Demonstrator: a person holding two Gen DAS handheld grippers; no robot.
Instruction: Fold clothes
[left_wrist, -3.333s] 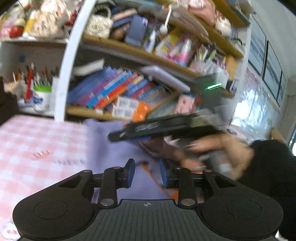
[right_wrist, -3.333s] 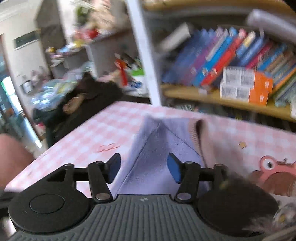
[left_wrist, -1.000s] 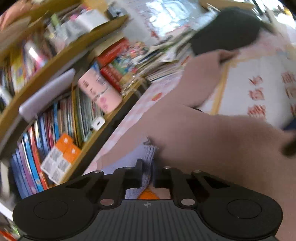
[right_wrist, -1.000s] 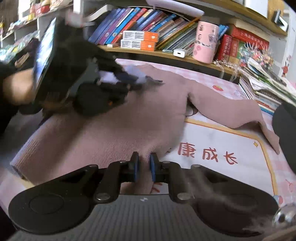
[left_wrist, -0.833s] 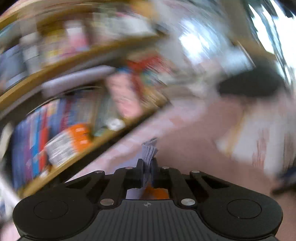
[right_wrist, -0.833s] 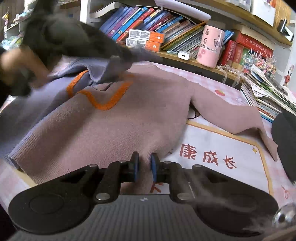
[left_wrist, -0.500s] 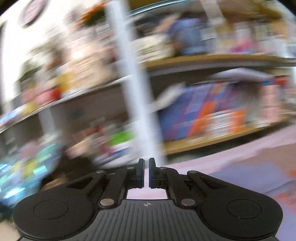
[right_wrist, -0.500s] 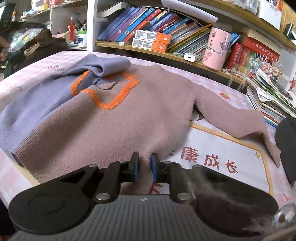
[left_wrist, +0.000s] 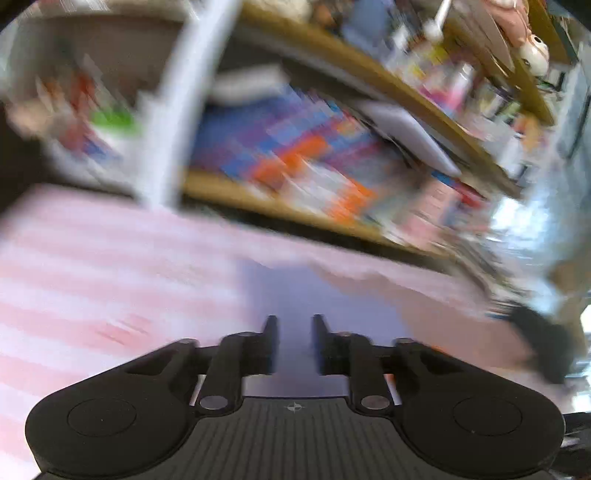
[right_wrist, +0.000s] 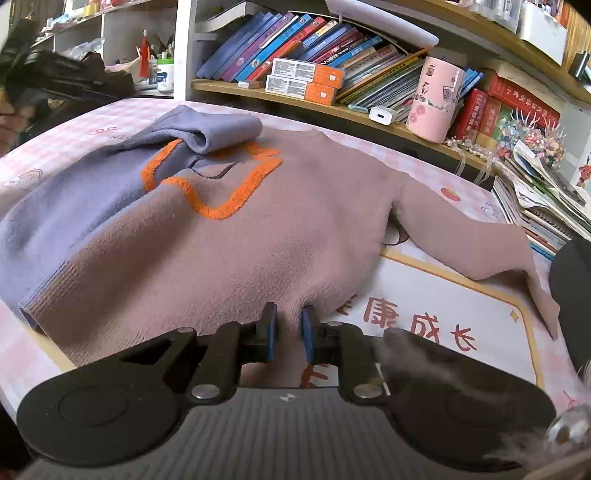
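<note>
A sweater (right_wrist: 258, 229), mauve on one side and lilac on the other with an orange star outline (right_wrist: 221, 210), lies flat on the table. Its lilac sleeve (right_wrist: 218, 129) is folded in over the chest. The mauve sleeve (right_wrist: 461, 240) stretches out to the right. My right gripper (right_wrist: 289, 325) is shut on the near hem of the sweater. The left wrist view is badly blurred: my left gripper (left_wrist: 294, 332) is open with nothing between its fingers, above the sweater's lilac part (left_wrist: 295, 291).
The pink checked tablecloth (right_wrist: 424, 173) carries a white mat (right_wrist: 443, 302) with red characters under the sweater's right side. Behind stands a bookshelf with books (right_wrist: 295, 48), a pink cup (right_wrist: 436, 99) and stacked magazines (right_wrist: 546, 199). A dark sleeve (right_wrist: 572, 295) is at the right edge.
My left gripper let go of the lilac sleeve, which now lies folded on the chest, then swung away left and opened. My right gripper has kept its hold on the hem.
</note>
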